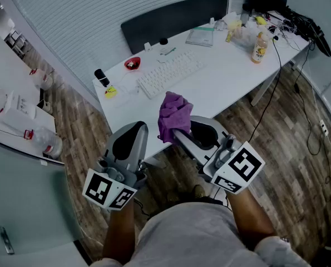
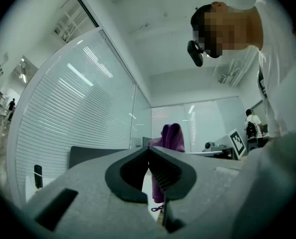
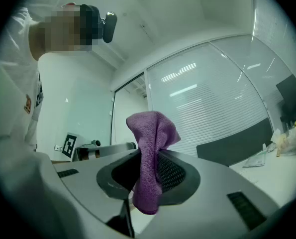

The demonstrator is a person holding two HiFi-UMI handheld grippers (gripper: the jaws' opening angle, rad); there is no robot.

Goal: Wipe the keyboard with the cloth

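A white keyboard (image 1: pixel 169 73) lies on the white desk (image 1: pixel 221 82), well ahead of both grippers. My right gripper (image 1: pixel 179 132) is shut on a purple cloth (image 1: pixel 172 115), which bunches up above its jaws; in the right gripper view the cloth (image 3: pixel 150 158) is pinched between the pads and hangs through them. My left gripper (image 1: pixel 136 128) is held beside it over the desk's near edge, its jaws shut with nothing between them (image 2: pixel 148 151). The cloth (image 2: pixel 171 137) shows past the left gripper's tips. Both grippers point slightly upward.
On the desk are a small red object (image 1: pixel 132 63), a yellow item (image 1: pixel 110 91) by a black device (image 1: pixel 101 78), a booklet (image 1: pixel 201 36), an orange bottle (image 1: pixel 259 47), bags and cables at the far right. A dark chair (image 1: pixel 171 18) stands behind. A shelf with bottles (image 1: pixel 20 110) is at left.
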